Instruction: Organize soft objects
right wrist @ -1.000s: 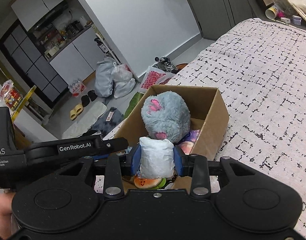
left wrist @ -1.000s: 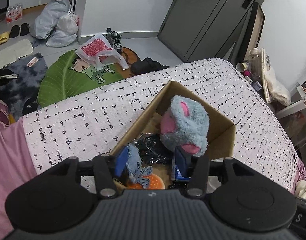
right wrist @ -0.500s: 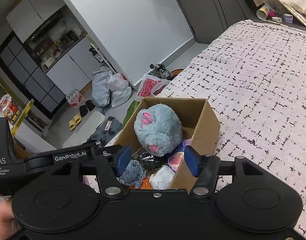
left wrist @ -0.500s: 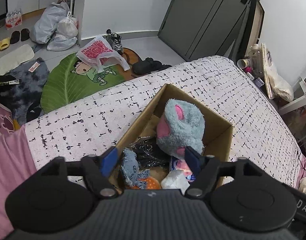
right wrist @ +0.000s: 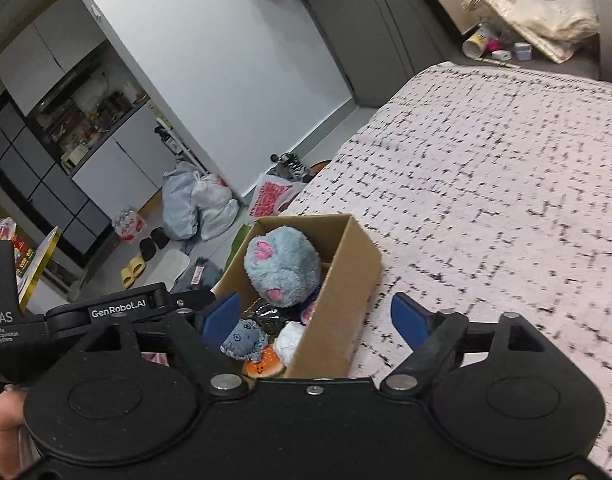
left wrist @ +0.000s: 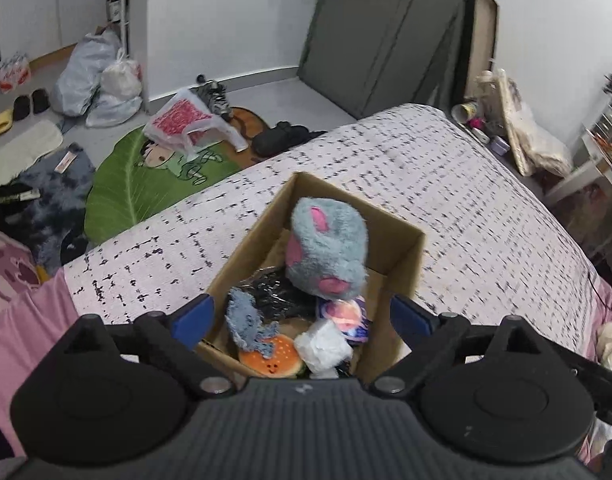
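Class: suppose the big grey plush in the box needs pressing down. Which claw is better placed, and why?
Probably left: the left claw hangs open over the cardboard box, the grey plush straight ahead; the right claw straddles the box's side wall.

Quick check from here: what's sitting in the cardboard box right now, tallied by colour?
In the cardboard box, as far as can be seen:
Grey-blue: 2, the big plush with pink patches and the small denim-blue plush
Orange: 1, burger plush
White: 1, soft bundle
Black: 1, shiny crinkled item
Pink-purple: 1, round item
Total: 6
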A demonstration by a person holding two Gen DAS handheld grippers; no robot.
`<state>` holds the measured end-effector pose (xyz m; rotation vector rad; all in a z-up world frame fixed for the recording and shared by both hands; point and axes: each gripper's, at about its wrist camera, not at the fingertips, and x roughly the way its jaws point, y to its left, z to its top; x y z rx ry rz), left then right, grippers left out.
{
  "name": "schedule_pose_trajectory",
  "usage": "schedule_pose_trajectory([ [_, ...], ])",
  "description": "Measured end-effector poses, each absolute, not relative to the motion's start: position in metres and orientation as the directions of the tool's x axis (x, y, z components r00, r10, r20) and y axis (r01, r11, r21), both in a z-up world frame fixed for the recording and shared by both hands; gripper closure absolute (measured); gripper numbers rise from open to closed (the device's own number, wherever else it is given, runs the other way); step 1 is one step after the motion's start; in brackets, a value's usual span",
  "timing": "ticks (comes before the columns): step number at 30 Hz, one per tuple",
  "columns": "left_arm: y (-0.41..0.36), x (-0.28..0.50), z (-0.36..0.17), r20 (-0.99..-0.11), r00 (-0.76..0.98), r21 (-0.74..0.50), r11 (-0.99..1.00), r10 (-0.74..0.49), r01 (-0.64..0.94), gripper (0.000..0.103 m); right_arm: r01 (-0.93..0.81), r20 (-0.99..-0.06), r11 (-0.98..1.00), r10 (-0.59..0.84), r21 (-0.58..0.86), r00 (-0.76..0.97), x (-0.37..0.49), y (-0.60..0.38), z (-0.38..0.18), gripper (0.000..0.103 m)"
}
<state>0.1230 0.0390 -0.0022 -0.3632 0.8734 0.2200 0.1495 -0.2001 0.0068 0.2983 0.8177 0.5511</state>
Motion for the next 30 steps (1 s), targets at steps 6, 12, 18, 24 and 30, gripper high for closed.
schedule_pose_trajectory([
  [6,0.023,0.110,0.016,-0.770,0.638,-0.209,0.938,0.017,-0.276,0.005,-0.323,-0.613,0.845,0.532,0.426,0.584,0.129,-0.223,0.015,0.010],
  [12,0.013,0.093,0.032,-0.759,0.652,-0.217,0.946,-0.007,-0.242,0.004,-0.290,-0.599,0.859,0.505,0.423,0.622,0.108,-0.248,0.031,0.005],
  [18,0.000,0.078,0.050,-0.752,0.659,-0.205,0.958,-0.024,-0.199,0.002,-0.248,-0.598,0.874,0.470,0.418,0.650,0.086,-0.269,0.044,0.000],
  [24,-0.014,0.058,0.064,-0.739,0.673,-0.195,0.968,-0.038,-0.159,0.001,-0.207,-0.603,0.890,0.431,0.406,0.672,0.060,-0.284,0.052,0.000],
  [30,-0.027,0.039,0.075,-0.735,0.676,-0.183,0.975,-0.052,-0.123,0.001,-0.193,-0.612,0.912,0.389,0.362,0.688,0.036,-0.290,0.062,0.000],
])
